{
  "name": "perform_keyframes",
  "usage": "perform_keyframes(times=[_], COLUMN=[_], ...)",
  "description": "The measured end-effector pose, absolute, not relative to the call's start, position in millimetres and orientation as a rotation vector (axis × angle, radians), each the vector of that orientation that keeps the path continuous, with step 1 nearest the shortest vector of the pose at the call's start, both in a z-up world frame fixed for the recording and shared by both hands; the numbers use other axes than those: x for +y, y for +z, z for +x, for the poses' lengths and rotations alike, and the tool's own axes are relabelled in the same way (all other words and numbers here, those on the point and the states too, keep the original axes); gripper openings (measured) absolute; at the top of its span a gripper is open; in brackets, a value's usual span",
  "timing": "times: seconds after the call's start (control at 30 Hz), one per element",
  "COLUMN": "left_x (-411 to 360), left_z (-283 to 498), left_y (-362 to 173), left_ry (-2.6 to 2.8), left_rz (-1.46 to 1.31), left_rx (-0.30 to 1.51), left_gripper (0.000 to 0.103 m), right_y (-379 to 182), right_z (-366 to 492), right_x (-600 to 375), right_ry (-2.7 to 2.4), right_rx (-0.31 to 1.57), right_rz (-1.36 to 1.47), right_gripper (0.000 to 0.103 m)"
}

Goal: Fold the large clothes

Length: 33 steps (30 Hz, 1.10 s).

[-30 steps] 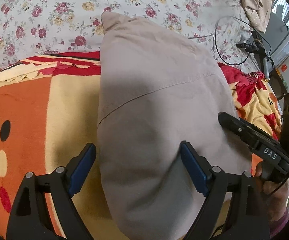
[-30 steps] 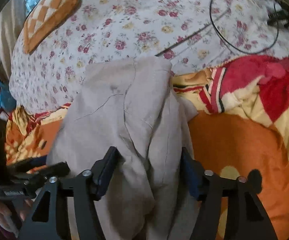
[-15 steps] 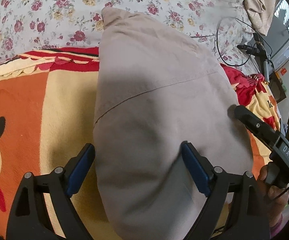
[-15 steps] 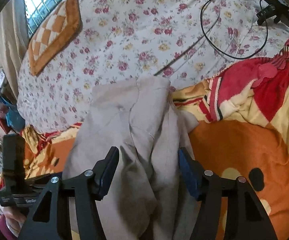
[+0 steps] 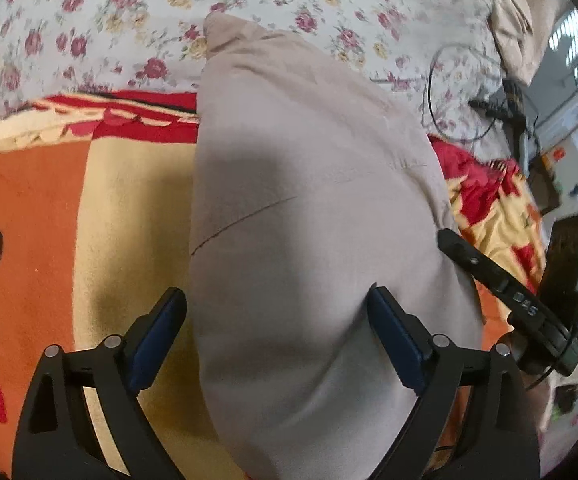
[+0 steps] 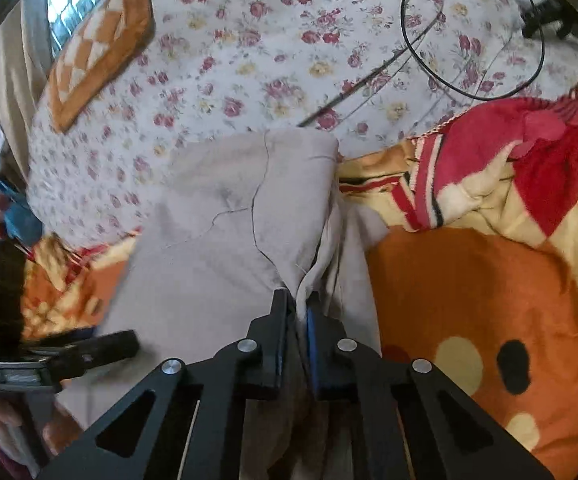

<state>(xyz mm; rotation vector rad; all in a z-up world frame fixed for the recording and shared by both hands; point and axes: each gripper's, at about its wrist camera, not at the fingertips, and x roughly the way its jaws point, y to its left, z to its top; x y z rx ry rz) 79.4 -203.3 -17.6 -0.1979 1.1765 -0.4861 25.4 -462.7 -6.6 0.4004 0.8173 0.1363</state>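
A beige-grey garment (image 5: pixel 309 200) lies lengthwise on the bed, its far end on the floral sheet. My left gripper (image 5: pixel 277 320) is open, its blue-padded jaws straddling the garment's near end. My right gripper (image 6: pixel 297 312) is shut on a bunched edge of the same garment (image 6: pixel 217 240) at its near right side. The right gripper's black body (image 5: pixel 505 288) shows at the right of the left wrist view. The left gripper's body (image 6: pixel 69 356) shows at the lower left of the right wrist view.
An orange, yellow and red blanket (image 5: pixel 49 220) (image 6: pixel 489 280) covers the near bed. A floral sheet (image 6: pixel 289 40) lies beyond. A black cable loop (image 6: pixel 469 40) rests on it. An orange checkered cushion (image 6: pixel 101 40) sits far left. A stand (image 5: pixel 521 132) is at the bed's edge.
My right gripper has closed from wide open onto the garment's edge, bunching the cloth. My left gripper stays open over the garment. The views shifted slightly.
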Motion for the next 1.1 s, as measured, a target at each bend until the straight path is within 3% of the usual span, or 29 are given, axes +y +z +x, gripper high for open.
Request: perform_keyframes(times=[0.03, 0.07, 0.13, 0.27, 0.37, 0.73, 0.8, 0.87, 0.93, 1.03, 1.1], left_x=[-200.1, -196.0, -191.8, -190.1, -192.5, -211.9, -215.7, -215.4, -210.3, -201.0, -197.3], left_z=[82.5, 86.5, 93.0, 111.1, 119.9, 126.6, 121.5, 118.6, 115.6, 111.6, 105.3], left_y=[-17.5, -16.7, -14.1, -18.9, -28.3, -40.5, -34.8, -29.1, -20.4, -7.5, 1.3], left_ry=[-0.491, -0.502, -0.523, -0.559, -0.570, -0.656, -0.674, -0.684, -0.694, -0.704, -0.701], left_rz=[-0.222, -0.248, -0.276, -0.334, -0.365, -0.334, -0.302, -0.286, -0.288, -0.322, -0.314], left_rx=[1.177, 1.176, 1.168, 1.203, 1.233, 1.266, 1.231, 1.204, 1.183, 1.176, 1.166], left_gripper=[0.093, 0.093, 0.093, 0.093, 0.093, 0.092, 0.081, 0.063, 0.049, 0.035, 0.033], right_y=[-2.9, 2.7, 9.2, 5.1, -12.3, -29.0, -29.1, -26.8, -20.6, -7.5, 3.6], right_z=[23.8, 21.3, 20.5, 37.0, 56.6, 80.9, 80.6, 78.5, 75.0, 65.1, 57.4], right_x=[-466.4, -472.7, -480.9, -492.2, -494.9, -477.8, -475.2, -476.9, -477.9, -475.5, -467.7], right_ry=[0.149, 0.132, 0.081, 0.136, 0.186, 0.340, 0.341, 0.340, 0.325, 0.334, 0.347], right_rx=[0.801, 0.778, 0.752, 0.790, 0.883, 0.945, 0.944, 0.931, 0.902, 0.865, 0.848], right_rz=[0.426, 0.452, 0.456, 0.477, 0.499, 0.517, 0.519, 0.542, 0.564, 0.586, 0.576], right_gripper=[0.022, 0.046, 0.074, 0.077, 0.077, 0.080, 0.071, 0.049, 0.036, 0.029, 0.028])
